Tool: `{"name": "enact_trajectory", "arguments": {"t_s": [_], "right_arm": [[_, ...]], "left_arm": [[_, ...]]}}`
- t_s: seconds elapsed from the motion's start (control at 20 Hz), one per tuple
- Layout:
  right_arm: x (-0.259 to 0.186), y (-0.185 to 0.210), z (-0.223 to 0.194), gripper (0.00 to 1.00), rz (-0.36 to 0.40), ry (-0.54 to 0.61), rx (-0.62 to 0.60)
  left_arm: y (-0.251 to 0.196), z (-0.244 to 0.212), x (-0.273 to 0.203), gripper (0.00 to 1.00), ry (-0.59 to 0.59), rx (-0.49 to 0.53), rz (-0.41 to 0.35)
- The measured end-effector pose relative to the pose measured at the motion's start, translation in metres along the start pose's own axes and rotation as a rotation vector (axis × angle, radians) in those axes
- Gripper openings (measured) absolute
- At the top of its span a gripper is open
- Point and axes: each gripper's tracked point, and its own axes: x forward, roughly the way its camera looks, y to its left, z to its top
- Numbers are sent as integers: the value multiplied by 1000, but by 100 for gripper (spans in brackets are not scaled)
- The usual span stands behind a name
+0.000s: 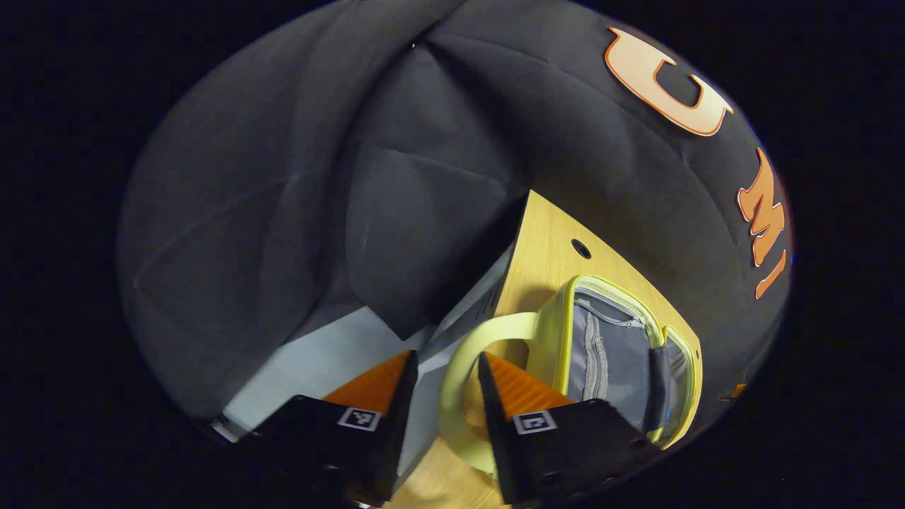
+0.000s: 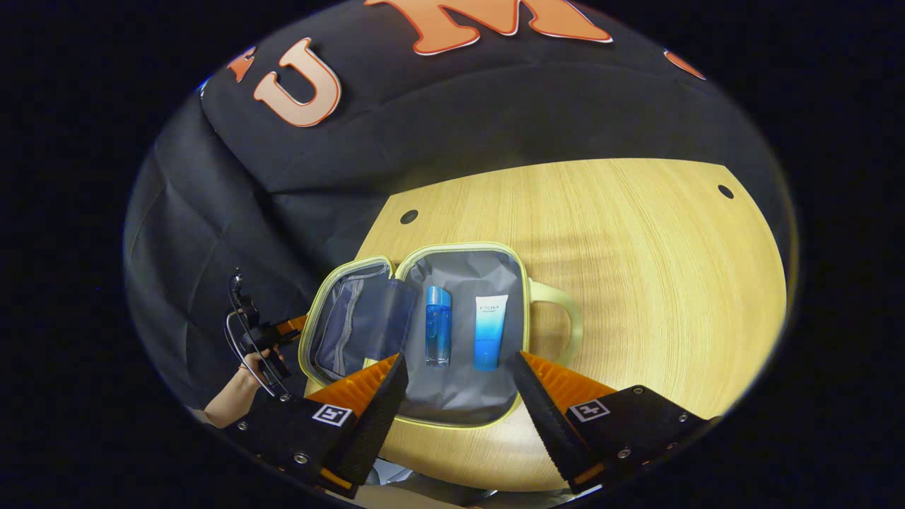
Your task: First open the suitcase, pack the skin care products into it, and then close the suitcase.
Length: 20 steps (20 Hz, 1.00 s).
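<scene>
The small yellow-green suitcase (image 2: 452,403) lies open on the wooden table (image 2: 636,247), grey lining up. In its base lie a blue bottle (image 2: 438,325) and a blue-and-white tube (image 2: 489,331), side by side. The lid (image 2: 346,325) is folded out to the left, and one handle (image 2: 565,318) sticks out to the right. My right gripper (image 2: 459,367) hovers open over the base's near edge, holding nothing. My left gripper (image 1: 447,357) is open beside the lid (image 1: 608,353); the lid's handle (image 1: 459,382) loops by its right finger. A hand holds the left gripper (image 2: 258,339) just off the table's left edge.
The table has round cable holes (image 2: 409,216) (image 2: 725,191) near its back corners. Its right half (image 2: 672,297) is bare wood. Past the table's left edge (image 1: 520,233) the pale floor (image 1: 318,360) shows below. Black cloth walls close in behind and to the left.
</scene>
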Motion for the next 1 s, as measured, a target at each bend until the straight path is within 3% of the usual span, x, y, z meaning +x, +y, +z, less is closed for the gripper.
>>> {"name": "enact_trajectory", "arguments": {"t_s": [0.1,0.25,0.5,0.65,1.0], "right_arm": [[-4,-7,-3,96,-11,-3,-1],[-9,-12,-3,96,-12,-12,2],[-9,-11,-3,96,10,-19,40],[-12,-8,3,96,23,-37,40],[-24,-16,21,96,76,-89,53]], "left_arm": [[5,-2,-9,23,16,-19,34],[-10,4,-9,13,5,-36,-34],[-29,15,-34,8,-10,-6,-53],[-52,34,-58,7,-73,77,-60],[-171,86,-156,7,-200,193,-133]]}}
